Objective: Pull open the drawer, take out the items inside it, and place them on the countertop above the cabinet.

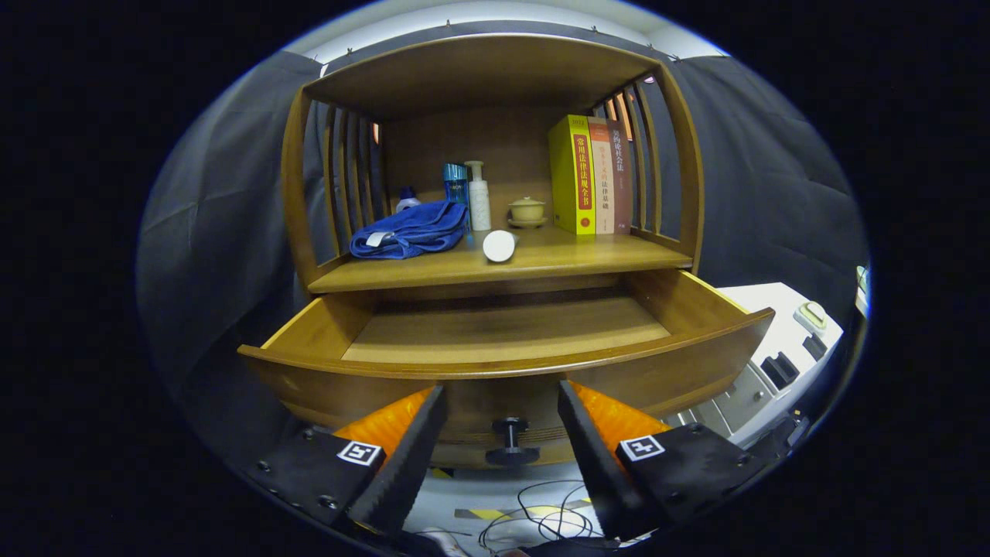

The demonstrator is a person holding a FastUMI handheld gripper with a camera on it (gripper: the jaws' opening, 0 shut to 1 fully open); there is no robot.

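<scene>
The claw [501, 433] stands wide, holding nothing, its fingers flanking the dark drawer knob [510, 442], which sits between them without touching either. Just beyond, at twelve o'clock, the drawer [506, 363] is pulled out; its floor looks bare, though the front wall hides the nearest strip. Farther on, the counter [541, 263] carries a white cylinder [499, 245] lying end-on, with a blue cloth [410, 230] at ten o'clock from it, bottles [478, 197], a lidded cup [527, 210] and books [592, 174] behind.

Beyond my fingers, the countertop [433, 272] carries a blue cloth [410, 230], bottles [479, 196], a lidded cup [527, 210] — and upright books [589, 175]. A white cylinder [499, 246] lies near its front edge.
</scene>
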